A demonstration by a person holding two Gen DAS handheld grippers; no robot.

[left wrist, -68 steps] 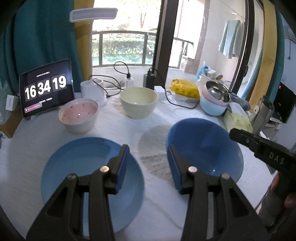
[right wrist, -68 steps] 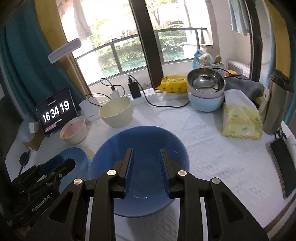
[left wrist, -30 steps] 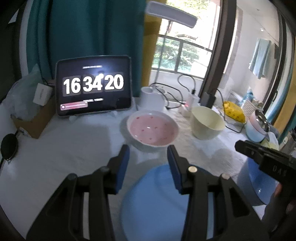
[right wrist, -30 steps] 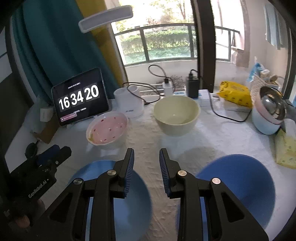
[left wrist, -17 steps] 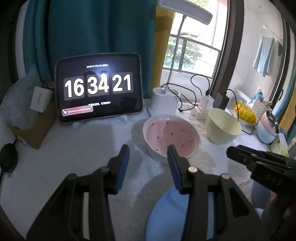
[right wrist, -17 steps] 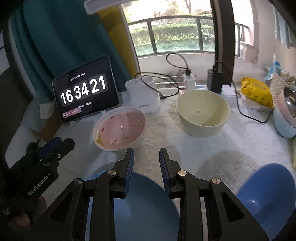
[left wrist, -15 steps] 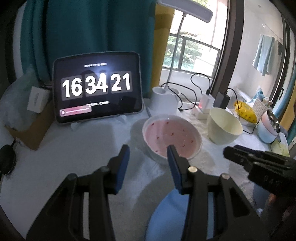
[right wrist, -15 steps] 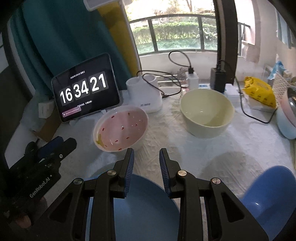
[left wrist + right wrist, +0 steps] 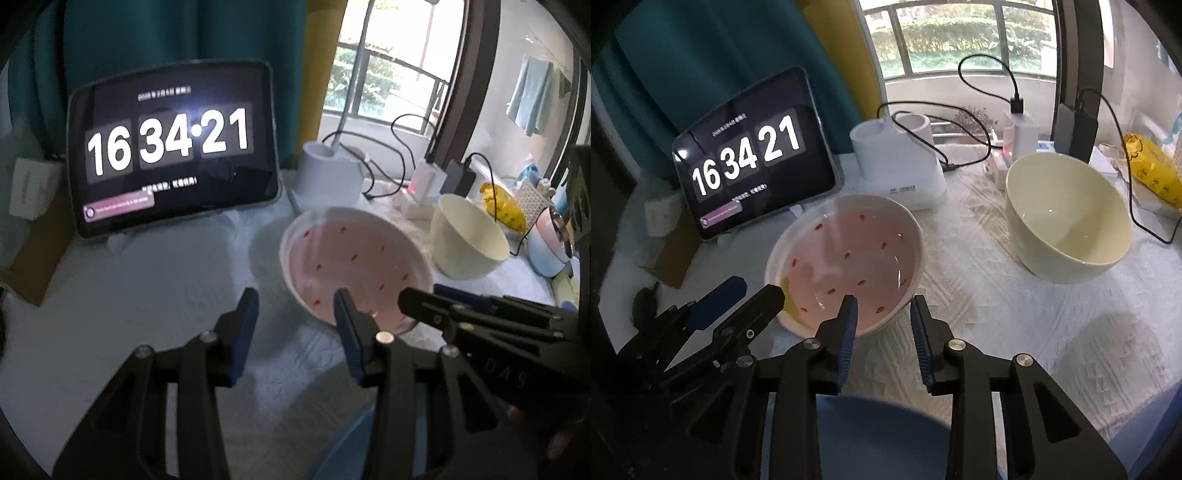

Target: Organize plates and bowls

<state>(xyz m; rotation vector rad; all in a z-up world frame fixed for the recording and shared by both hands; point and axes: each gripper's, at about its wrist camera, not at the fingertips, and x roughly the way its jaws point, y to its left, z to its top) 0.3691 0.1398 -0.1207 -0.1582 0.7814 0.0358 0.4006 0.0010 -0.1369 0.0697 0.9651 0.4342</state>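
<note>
We have sorted nothing yet, as far as we can judge: the pink bowl sits alone at frame centre on the surface, the cream bowl apart at right, a blue plate at the bottom edge. Our right gripper is opening around the pink bowl's near rim without pinching; our left gripper is spread, empty.

Your left gripper angles downward with its jaws parted and nothing between the blue pads. Your right gripper tilts down beside it, jaws opening, the gap between its ribbed pads empty. In each wrist view, the other gripper's black fingers reach in from the side.
</note>
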